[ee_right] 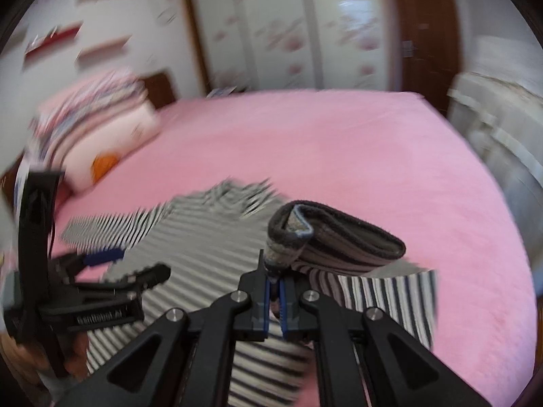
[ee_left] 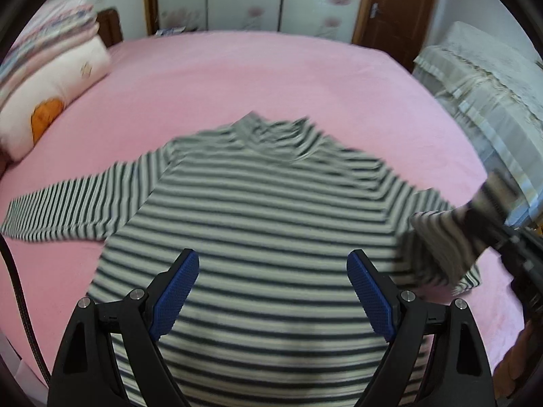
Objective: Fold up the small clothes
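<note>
Your striped turtleneck top [ee_left: 271,203] lies spread flat on the near half of the pink bed sheet [ee_left: 271,78], collar toward the far side, its left sleeve [ee_left: 68,203] stretched out to the left. Your right gripper [ee_right: 275,276] has its fingers pinched tight on the cuff [ee_right: 305,234] of the right sleeve and holds it lifted off the sheet. Your left gripper [ee_left: 271,291] hangs over the body of the top with its fingers spread wide and nothing between them.

The pinch takes only the cuff's edge, so a quick swing across could pull it free and drop the sleeve short of the fold line. With no hold on the body, drag from the sleeve may also slide or wrinkle the whole top; you would probably do well to press the left gripper down first.

Both views are smeared by motion, so the collar and stripes read poorly. The hem is hidden under the left gripper's fingers at the near edge. In the left wrist view the right gripper is cut off at the right rim. The pillow [ee_left: 51,101] and folded bedding [ee_left: 51,34] lie far left, well apart from the top.
</note>
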Demonstrator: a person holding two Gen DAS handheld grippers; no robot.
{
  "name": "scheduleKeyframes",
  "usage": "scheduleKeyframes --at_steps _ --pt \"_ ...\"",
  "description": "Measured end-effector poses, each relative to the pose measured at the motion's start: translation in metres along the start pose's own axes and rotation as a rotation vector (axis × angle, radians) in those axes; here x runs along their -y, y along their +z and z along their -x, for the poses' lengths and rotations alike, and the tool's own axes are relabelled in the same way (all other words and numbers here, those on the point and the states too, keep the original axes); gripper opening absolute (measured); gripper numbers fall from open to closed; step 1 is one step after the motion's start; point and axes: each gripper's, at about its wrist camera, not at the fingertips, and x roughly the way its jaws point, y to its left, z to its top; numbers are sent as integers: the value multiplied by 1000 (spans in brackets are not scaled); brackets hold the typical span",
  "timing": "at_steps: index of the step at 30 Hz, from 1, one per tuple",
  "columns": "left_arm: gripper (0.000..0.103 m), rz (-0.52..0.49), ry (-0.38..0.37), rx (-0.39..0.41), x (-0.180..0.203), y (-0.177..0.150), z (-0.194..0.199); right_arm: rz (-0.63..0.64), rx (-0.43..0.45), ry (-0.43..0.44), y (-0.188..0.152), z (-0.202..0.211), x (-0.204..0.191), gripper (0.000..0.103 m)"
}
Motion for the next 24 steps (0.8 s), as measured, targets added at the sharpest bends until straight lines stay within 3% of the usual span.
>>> scheduleKeyframes --at_steps 7,10,11,14,20,24 --pt "88 1 10 -78 -52 -29 -32 222 -215 39 -44 -82 -90 4" --pt "88 19 1 -99 -64 -38 -42 247 -290 68 -61 -96 -102 9" --pt "88 22 -2 -101 -67 -40 -44 245 -302 77 -65 -96 -101 19" --pt "88 22 -16 -95 -73 -41 -43 229 -292 109 -69 -92 -111 39" --pt "88 22 -81 -73 -75 -42 -34 203 -223 130 -72 -51 -113 41" --pt "88 4 -122 -74 -66 -43 -32 137 -174 91 -78 -19 -94 41"
